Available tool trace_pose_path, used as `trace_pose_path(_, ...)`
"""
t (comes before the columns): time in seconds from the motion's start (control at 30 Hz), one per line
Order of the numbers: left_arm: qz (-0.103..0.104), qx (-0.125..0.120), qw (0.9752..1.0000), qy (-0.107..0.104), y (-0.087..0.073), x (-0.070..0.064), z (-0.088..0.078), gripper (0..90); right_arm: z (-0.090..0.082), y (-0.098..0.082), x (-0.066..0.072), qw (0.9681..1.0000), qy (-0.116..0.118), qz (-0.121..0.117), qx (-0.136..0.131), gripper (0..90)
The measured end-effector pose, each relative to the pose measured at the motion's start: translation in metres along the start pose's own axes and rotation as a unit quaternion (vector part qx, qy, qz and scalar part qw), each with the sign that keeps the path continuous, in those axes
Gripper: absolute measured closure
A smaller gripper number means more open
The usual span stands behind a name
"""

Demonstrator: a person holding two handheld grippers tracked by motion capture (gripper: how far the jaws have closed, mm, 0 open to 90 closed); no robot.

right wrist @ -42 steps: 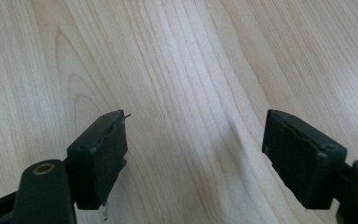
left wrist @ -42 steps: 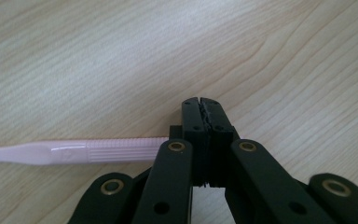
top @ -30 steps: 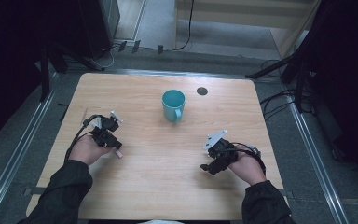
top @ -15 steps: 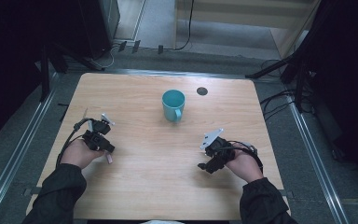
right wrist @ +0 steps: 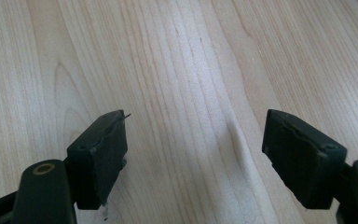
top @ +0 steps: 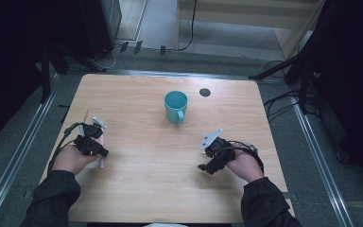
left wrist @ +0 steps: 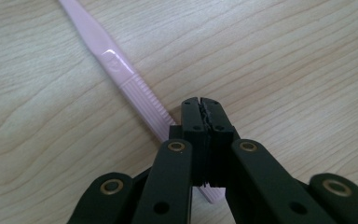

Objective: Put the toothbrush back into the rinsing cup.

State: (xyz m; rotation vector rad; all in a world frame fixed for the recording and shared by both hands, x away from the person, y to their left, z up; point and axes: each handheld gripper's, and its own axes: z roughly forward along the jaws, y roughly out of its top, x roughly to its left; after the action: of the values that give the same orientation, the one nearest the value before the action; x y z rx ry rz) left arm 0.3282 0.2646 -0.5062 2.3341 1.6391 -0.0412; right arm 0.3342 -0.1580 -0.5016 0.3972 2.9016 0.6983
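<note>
A pink plastic stick (left wrist: 121, 74) with a ribbed grip, like a toothbrush handle, lies flat on the wooden table (top: 142, 189). My left gripper (left wrist: 200, 103) hovers just over it with its jaws pressed together, and the stick runs underneath them rather than between them. In the high view the left gripper (top: 101, 151) is at the table's left side, with the pink stick (top: 101, 163) poking out below it. My right gripper (right wrist: 193, 140) is open over bare wood, and in the high view the right gripper (top: 207, 158) is at the right front.
A teal mug (top: 176, 106) stands upright at the middle back of the table, handle toward me. A small dark round spot (top: 205, 92) marks the tabletop behind it. Cables trail on the floor around the table.
My left hand has drifted left and slightly nearer me, over the pink stick. The right hand has pulled back a little toward the front edge.
</note>
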Motion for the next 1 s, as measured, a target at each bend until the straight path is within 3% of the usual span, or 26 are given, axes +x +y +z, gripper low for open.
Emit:
trace_pose_path(0.4,-0.026,-0.007,0.9996,-0.001,-0.009,0.009,-0.008,86.7,0.002,0.004,-0.001,1.0000,0.003,-0.006,0.002,21.8)
trace_pose_path(0.67,-0.076,-0.029,0.9967,0.004,-0.006,0.018,-0.023,82.7,0.004,0.003,0.000,0.9999,0.005,-0.008,0.007,21.8)
trace_pose_path(0.7,-0.076,-0.029,0.9967,0.004,-0.006,0.018,-0.023,81.5,0.004,0.003,0.000,0.9999,0.005,-0.008,0.007,21.8)
trace_pose_path(0.73,-0.091,-0.027,0.9955,0.008,-0.005,0.020,-0.023,79.6,0.005,0.004,0.000,0.9999,0.007,-0.007,0.010,21.8)
trace_pose_path(0.83,-0.107,-0.019,0.9938,0.020,-0.001,0.023,-0.019,75.8,0.005,0.004,0.001,0.9999,0.007,-0.008,0.012,21.8)
trace_pose_path(1.0,-0.117,-0.007,0.9926,0.030,0.007,0.025,-0.014,73.6,0.005,0.003,0.002,0.9999,0.008,-0.008,0.013,21.8)
